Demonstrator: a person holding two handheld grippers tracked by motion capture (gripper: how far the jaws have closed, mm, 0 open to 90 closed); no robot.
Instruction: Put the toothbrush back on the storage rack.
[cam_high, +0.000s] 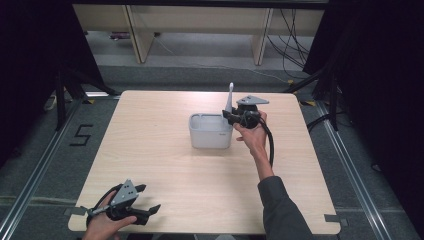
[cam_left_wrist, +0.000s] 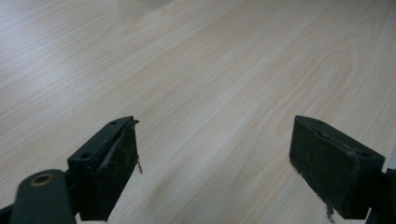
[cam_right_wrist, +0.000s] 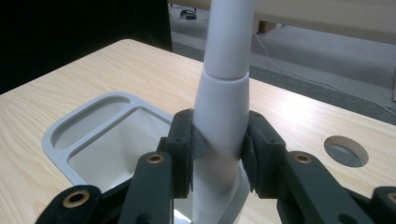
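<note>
Fingers first: my left gripper (cam_high: 142, 200) sits at the near left corner of the table (cam_high: 165, 165), jaws spread wide with nothing but bare wood grain between them. Its right pad (cam_left_wrist: 334, 170) is cut off by the lower edge of the left gripper view, and a frayed scrap hangs from each pad, too small for me to say what it is. My left hand (cam_high: 102, 225) is half cropped by the bottom of the high view.

Farther out, toward the middle of the table, my right gripper (cam_right_wrist: 219, 151) is clamped on a white handle (cam_right_wrist: 223, 93), one pad pressing each side of its thicker lower section. That handle stands nearly upright, leaning slightly, and its top runs out of the right gripper view, so I cannot see its end there; in the high view it shows as a thin white stick rising above the gripper. Its lower end drops behind my jaws, so I cannot tell what it carries or whether it touches anything.

Just beside and below the grip stands a grey bin (cam_high: 210, 131), with a shallow recess in its rim and a deeper compartment. Its inside is mostly hidden.

Beyond it, a round hole (cam_right_wrist: 345, 150) in the tabletop.
</note>
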